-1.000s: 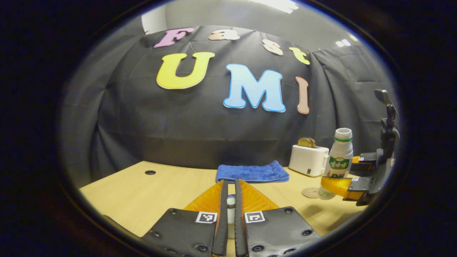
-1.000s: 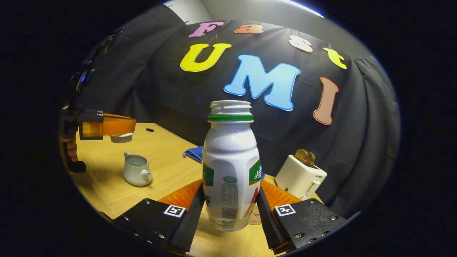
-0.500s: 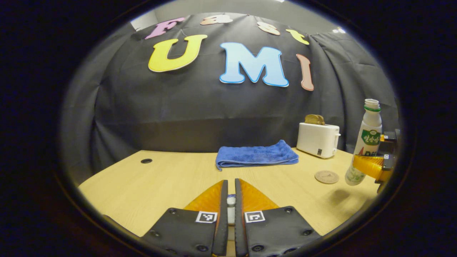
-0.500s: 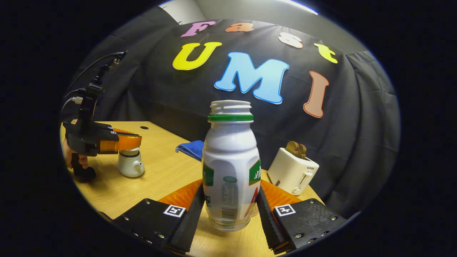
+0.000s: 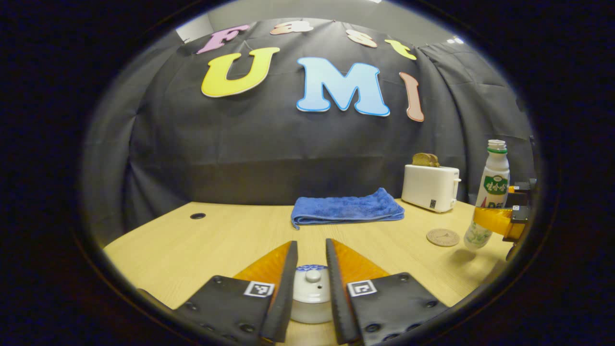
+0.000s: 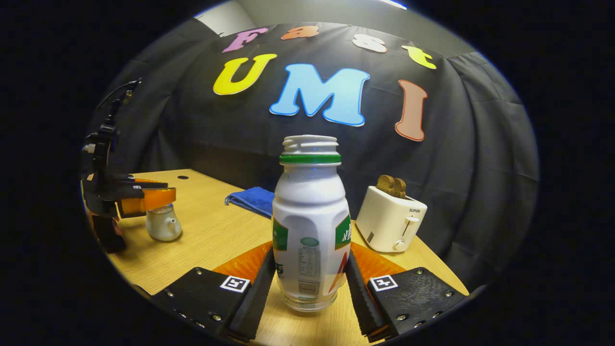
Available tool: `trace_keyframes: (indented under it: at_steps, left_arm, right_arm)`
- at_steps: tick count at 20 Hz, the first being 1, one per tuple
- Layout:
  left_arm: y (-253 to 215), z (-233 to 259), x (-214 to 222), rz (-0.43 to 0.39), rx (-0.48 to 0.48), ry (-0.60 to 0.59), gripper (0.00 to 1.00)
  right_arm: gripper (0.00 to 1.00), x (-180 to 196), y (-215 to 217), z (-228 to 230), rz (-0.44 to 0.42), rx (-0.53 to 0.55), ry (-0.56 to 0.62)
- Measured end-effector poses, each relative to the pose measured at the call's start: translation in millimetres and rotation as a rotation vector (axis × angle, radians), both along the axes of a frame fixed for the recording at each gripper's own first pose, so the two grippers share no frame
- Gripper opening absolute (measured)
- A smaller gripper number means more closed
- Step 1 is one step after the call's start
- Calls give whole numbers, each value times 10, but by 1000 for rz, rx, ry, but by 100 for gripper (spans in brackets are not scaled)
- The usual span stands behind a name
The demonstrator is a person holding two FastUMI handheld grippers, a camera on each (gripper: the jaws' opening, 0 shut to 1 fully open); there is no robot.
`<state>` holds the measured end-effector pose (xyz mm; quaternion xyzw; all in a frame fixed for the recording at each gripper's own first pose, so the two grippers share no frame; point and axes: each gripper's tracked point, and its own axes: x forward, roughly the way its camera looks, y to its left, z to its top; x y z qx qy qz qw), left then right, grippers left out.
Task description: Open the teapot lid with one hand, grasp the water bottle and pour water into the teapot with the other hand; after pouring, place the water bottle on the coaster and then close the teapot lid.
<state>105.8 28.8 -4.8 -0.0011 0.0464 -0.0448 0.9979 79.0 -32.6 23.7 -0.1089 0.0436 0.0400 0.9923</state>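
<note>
Teapot lid (image 5: 312,278) sits back on the teapot (image 6: 163,226) near the tabletop's (image 5: 230,235) left edge, our left gripper (image 5: 311,283) spread apart around it. Our right gripper (image 6: 310,283) is clamped on the water bottle (image 6: 310,221), upright near the right edge beside the coaster (image 5: 442,237). We judge placing comes next: set the bottle squarely onto the coaster, then let go.

Pale wood worktop (image 5: 230,235) across lower frame; small round hole (image 5: 197,216) at its left. Black draped cloth wall (image 5: 240,154) behind. Grey ceiling (image 5: 269,12) with bright light strip (image 6: 394,4) at top. Lighting dim, warm.
</note>
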Motion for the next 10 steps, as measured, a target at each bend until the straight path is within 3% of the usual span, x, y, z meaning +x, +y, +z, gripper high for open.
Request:
trace_keyframes:
  at_steps: [1,3,8,10]
  left_arm:
    - [22,63,-13,7,8,-18,68]
    - [48,134,-55,11,4,-45,85]
    - [140,306,-135,28,-52,-91,85]
    - [184,427,-185,33,-82,-129,84]
  right_arm:
    - [76,34,-79,7,-19,17,-5]
    - [76,134,-218,-6,-54,56,-3]
    - [76,364,-349,43,-86,199,-31]
    - [76,599,-324,47,-96,200,-52]
